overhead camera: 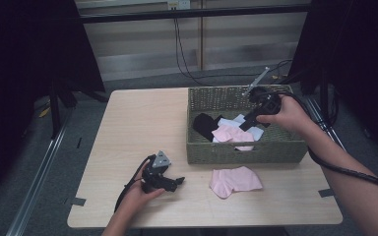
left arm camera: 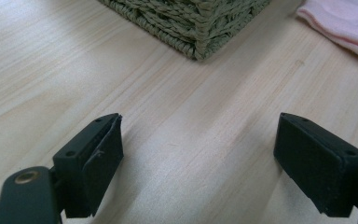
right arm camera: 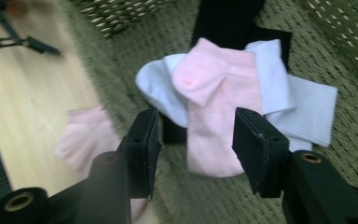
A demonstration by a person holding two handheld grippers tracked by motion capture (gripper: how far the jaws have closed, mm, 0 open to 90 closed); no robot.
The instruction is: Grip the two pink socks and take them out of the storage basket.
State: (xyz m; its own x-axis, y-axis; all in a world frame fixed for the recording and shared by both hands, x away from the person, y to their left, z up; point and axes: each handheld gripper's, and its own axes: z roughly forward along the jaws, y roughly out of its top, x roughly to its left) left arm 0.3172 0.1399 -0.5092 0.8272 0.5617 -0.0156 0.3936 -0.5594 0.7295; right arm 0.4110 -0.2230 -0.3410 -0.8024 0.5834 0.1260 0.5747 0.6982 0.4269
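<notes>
Pale wood table (overhead camera: 138, 128) on a grey floor, dark curtains at both sides, slatted wall behind with cables hanging.

High view: green wicker basket (overhead camera: 246, 152) on the table's right half. Inside it, a pink sock (overhead camera: 232, 133) lies over white socks (overhead camera: 241, 119), with a black sock (overhead camera: 204, 124) to their left. Pink sock's long axis runs left to right across the basket. Second pink sock (overhead camera: 235, 180) lies flat on the table just in front of the basket, long axis also left to right. Right gripper (overhead camera: 250, 123) is held over the basket's right part, pointing down and left at the socks. Left gripper (overhead camera: 177, 183) rests low over the table's near left, pointing right toward the table sock, well short of it.

Left gripper view: jaws wide, nothing between them, bare wood below. Basket corner (left arm camera: 200, 32) ahead; table sock (left arm camera: 349, 23) at upper right.

Right gripper view: jaws moderately apart, empty, straddling the pink sock (right arm camera: 214, 107) from above. White socks (right arm camera: 284, 102) and black sock (right arm camera: 228, 18) beneath it. Table sock (right arm camera: 86, 137) at left, beyond the basket wall.
</notes>
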